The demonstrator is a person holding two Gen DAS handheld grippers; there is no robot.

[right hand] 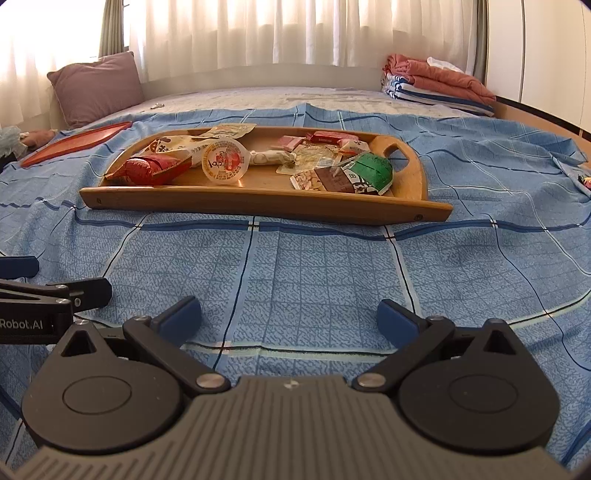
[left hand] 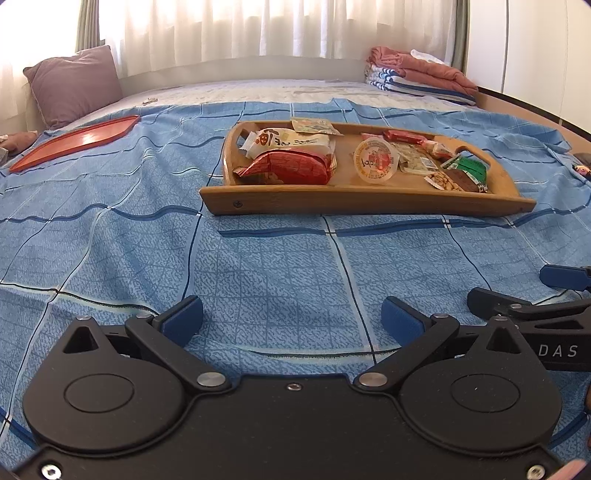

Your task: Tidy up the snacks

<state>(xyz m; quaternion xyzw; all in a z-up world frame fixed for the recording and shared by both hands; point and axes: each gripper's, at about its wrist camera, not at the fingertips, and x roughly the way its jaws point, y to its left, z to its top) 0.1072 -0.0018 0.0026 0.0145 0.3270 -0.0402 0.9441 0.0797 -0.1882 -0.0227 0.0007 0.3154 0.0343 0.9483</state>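
Bright daylight through sheer curtains (left hand: 258, 29) far ahead of the jaws, blown-out glare upper left, soft shadows, sharp focus, fisheye-bent edges.

A big bed (right hand: 314, 266) fills the room. A blue sheet (left hand: 258, 258) with a grid of lines lies over it, a bit wrinkled. At the far left a purple pillow (left hand: 75, 85) leans up by the window. White curtains (right hand: 295, 33) hang across the back, and bright sun shines through them. At the far right sits a pile of folded cloth (right hand: 439, 85), pink on top and blue-striped below. A white wall (right hand: 546, 55) stands on the right.
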